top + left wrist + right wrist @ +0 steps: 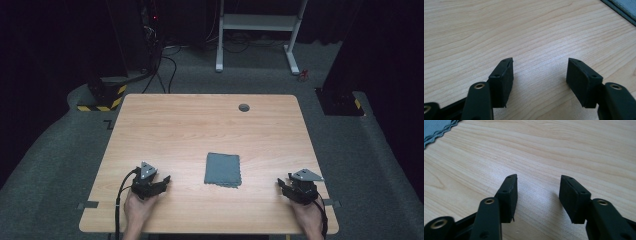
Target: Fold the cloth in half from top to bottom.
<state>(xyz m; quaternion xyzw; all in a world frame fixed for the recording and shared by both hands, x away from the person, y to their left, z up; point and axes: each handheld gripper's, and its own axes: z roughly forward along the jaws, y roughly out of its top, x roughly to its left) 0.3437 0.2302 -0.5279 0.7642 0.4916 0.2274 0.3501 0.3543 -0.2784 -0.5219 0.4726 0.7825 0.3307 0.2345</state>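
A folded grey cloth (223, 170) lies flat on the wooden table (200, 130), near the front and between my two grippers. My left gripper (164, 181) rests on the table left of the cloth, held by a hand, its jaws pointing toward the cloth. In the left gripper view the left gripper (540, 60) stands open over bare wood, with the cloth's edge (624, 7) at the top right. My right gripper (281, 184) sits to the right of the cloth. Its own view shows the right gripper (539, 176) open with nothing between the jaws, and the cloth's corner (436, 127) at the top left.
A round cable hole (244, 107) sits near the table's far edge. Beyond the table on the grey carpet stand a white desk frame (257, 22), a yellow-and-black striped base (102, 97) with cables at the left, and a dark stand base (340, 102) at the right.
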